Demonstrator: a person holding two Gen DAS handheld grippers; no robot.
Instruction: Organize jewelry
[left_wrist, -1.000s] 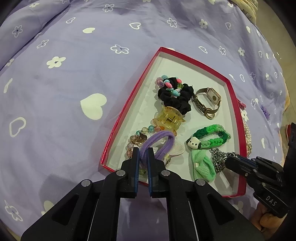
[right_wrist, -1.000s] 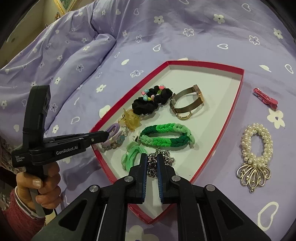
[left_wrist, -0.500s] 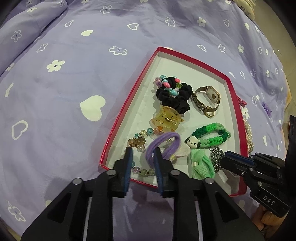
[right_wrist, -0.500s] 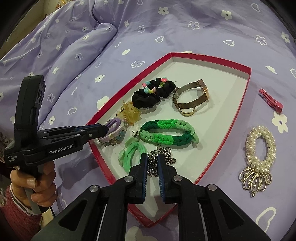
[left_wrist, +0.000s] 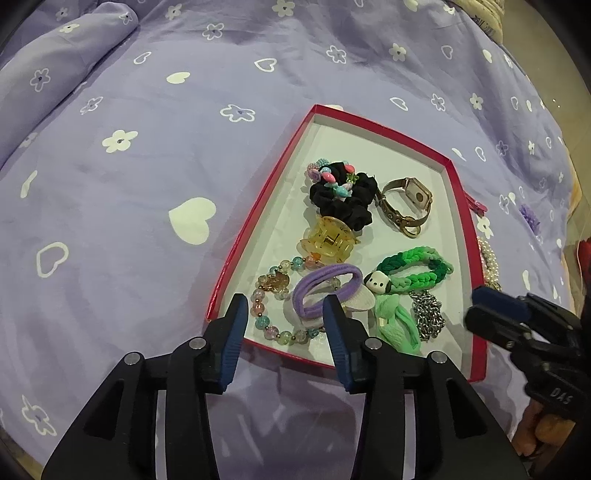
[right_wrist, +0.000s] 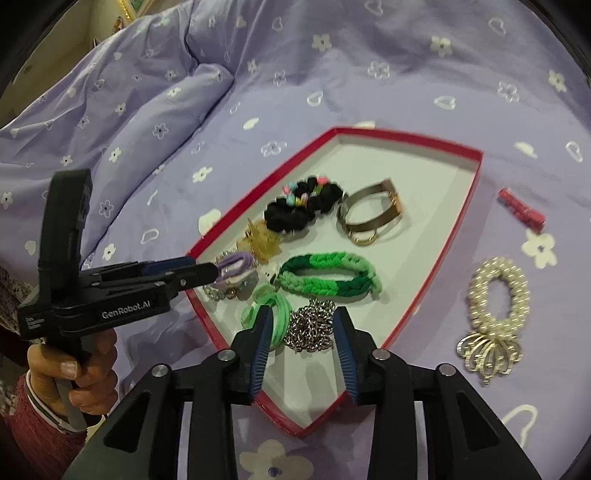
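A red tray (left_wrist: 257, 218) (right_wrist: 406, 139) with a white floor lies on the purple bedspread. My left gripper (left_wrist: 284, 301) (right_wrist: 207, 271) hovers over its near corner, jaws opening. The purple hair tie (left_wrist: 327, 286) (right_wrist: 236, 267) lies free just past the right finger, and a beaded bracelet (left_wrist: 266, 314) shows between the fingers. My right gripper (right_wrist: 303, 314) (left_wrist: 491, 310) is opening too. The silver chain (right_wrist: 310, 325) (left_wrist: 426, 314) rests on the tray floor between its pads, which do not press it.
Also in the tray are a black scrunchie (left_wrist: 343, 199), a watch (left_wrist: 406, 206), an amber claw clip (left_wrist: 328, 240), a green braided tie (right_wrist: 328, 278) and a light green bow tie (left_wrist: 395, 321). A pearl bracelet (right_wrist: 495, 295) and a red clip (right_wrist: 521, 208) lie on the bedspread to the right.
Both grippers went from shut to open. The left let go of the purple hair tie and the right let go of the silver chain; both items now lie in the tray.
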